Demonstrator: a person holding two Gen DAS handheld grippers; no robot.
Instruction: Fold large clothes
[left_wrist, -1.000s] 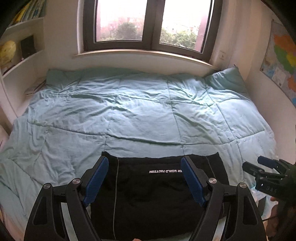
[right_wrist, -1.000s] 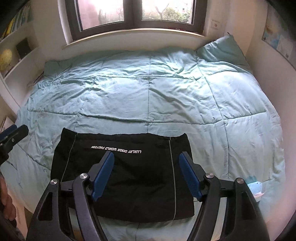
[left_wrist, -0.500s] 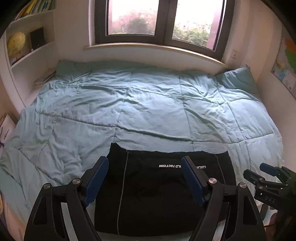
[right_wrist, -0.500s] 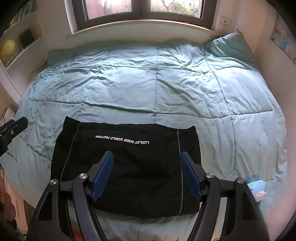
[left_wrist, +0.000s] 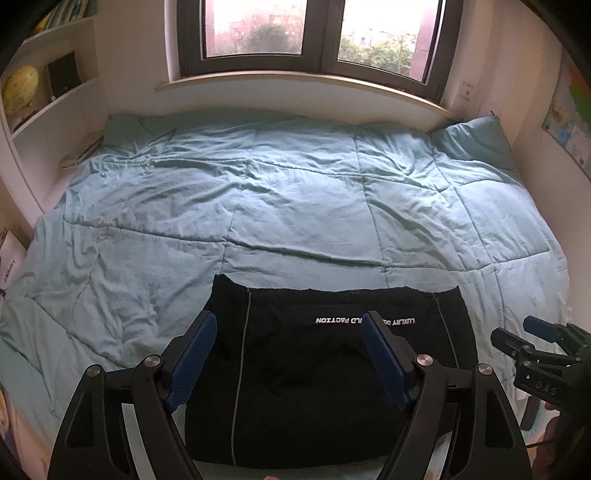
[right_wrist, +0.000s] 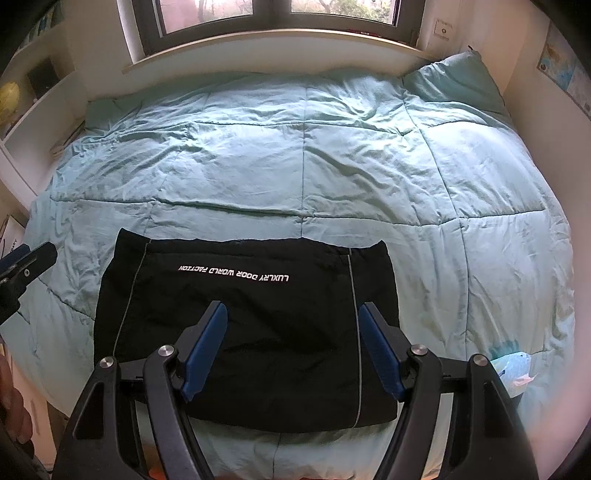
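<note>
The left gripper and right gripper were held spread wide above the bed, nothing grasped or touched. The folded black garment was laid flat at the quilt's near edge.

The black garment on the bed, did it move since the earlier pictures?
No. The black garment shifts in frame only as the cameras pull back; its far edge lies just before the same cross seam of the blue quilt.
</note>
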